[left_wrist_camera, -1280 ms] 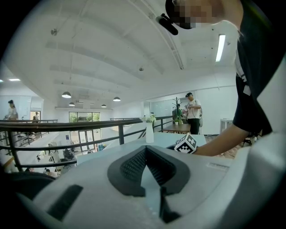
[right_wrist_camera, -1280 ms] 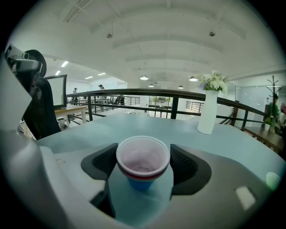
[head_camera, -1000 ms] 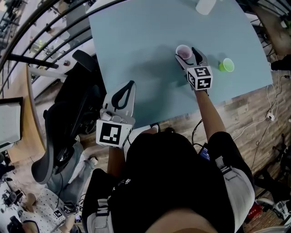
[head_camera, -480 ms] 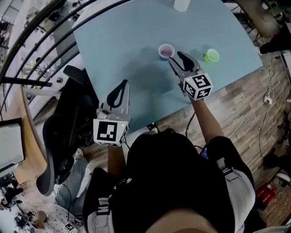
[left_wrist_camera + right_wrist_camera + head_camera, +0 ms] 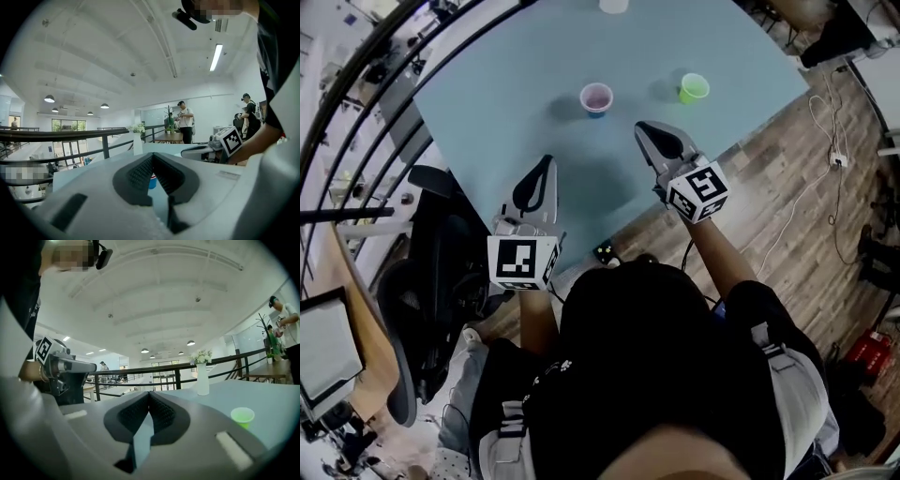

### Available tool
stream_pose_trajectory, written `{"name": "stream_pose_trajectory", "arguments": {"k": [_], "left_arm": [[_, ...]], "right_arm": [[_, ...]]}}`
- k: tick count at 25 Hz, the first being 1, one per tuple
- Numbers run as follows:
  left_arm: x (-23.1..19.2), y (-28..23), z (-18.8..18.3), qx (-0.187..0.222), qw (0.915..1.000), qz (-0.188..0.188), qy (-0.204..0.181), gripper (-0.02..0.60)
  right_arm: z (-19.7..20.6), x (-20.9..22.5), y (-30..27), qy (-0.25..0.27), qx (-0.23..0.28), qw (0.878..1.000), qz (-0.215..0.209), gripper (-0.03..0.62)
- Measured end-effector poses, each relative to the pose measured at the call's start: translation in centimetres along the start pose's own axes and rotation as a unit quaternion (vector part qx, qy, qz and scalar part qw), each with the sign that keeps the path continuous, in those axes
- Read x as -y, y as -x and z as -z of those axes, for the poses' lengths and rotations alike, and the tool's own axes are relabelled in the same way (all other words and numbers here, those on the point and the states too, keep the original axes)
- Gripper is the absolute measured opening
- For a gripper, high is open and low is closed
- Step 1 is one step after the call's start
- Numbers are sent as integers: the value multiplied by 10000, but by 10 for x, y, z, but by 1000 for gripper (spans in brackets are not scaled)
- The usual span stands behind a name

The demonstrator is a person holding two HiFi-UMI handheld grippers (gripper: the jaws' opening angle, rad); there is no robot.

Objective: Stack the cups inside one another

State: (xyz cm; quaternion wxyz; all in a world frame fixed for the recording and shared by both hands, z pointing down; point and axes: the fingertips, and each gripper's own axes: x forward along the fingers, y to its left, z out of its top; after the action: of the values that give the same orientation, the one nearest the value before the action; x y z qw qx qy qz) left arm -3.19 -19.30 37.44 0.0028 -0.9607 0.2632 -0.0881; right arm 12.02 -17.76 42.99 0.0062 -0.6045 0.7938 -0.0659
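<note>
In the head view, the left hand-held gripper (image 5: 548, 161) is hovering over the near edge of the pale blue worktop (image 5: 516, 84). Its own view is showing it clenched, jaws meeting at the tips on nothing (image 5: 152, 157). Through the slit below the tips, that view is catching a sliver of the pink and blue cup (image 5: 152, 181). The head view is placing this cup (image 5: 596, 97) upright toward the worktop's middle, ahead of both grippers and apart from them.

The right hand-held gripper (image 5: 639, 126) is hanging over the near edge further right. Its jaws have just been closing, and its own view is showing them pressed together and empty (image 5: 149, 393). The green cup (image 5: 694, 87) is standing alone near the right corner, well apart from the other cup. Only the right gripper view is showing it side-on (image 5: 243, 416).

From above, the white vase (image 5: 613, 5) is appearing only as a stub at the far edge. The gripper views are showing it whole, holding pale flowers (image 5: 138, 143) (image 5: 202, 379). They are also showing a dark railing (image 5: 178, 369) and people standing beyond it.

The only print showing is the black-and-white square pattern that each marker cube (image 5: 522, 263) (image 5: 699, 192) is carrying.
</note>
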Motion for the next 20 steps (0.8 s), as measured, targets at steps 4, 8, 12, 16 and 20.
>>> {"name": "stream_pose_trajectory", "arguments": {"k": [4,8,12,16,20], "left_arm": [[13,-11,-3,39,9997,231,-27,-15],[30,-28,-7,74,9988,477,0,-15],[44,-38,-11,95,9975,699,-21,-15],[49,-38,-12,101,9965,827,-49,-15],[47,-37,-12,77,9961,881,-51,-15]], "right_arm": [[-2,-4,23,-27,34,9999,147,12],[1,6,42,-55,-6,9994,349,12],[3,23,57,-37,-32,9979,645,12],[5,41,69,-12,-51,9950,994,14],[12,65,70,-9,-164,9907,1353,34]]}}
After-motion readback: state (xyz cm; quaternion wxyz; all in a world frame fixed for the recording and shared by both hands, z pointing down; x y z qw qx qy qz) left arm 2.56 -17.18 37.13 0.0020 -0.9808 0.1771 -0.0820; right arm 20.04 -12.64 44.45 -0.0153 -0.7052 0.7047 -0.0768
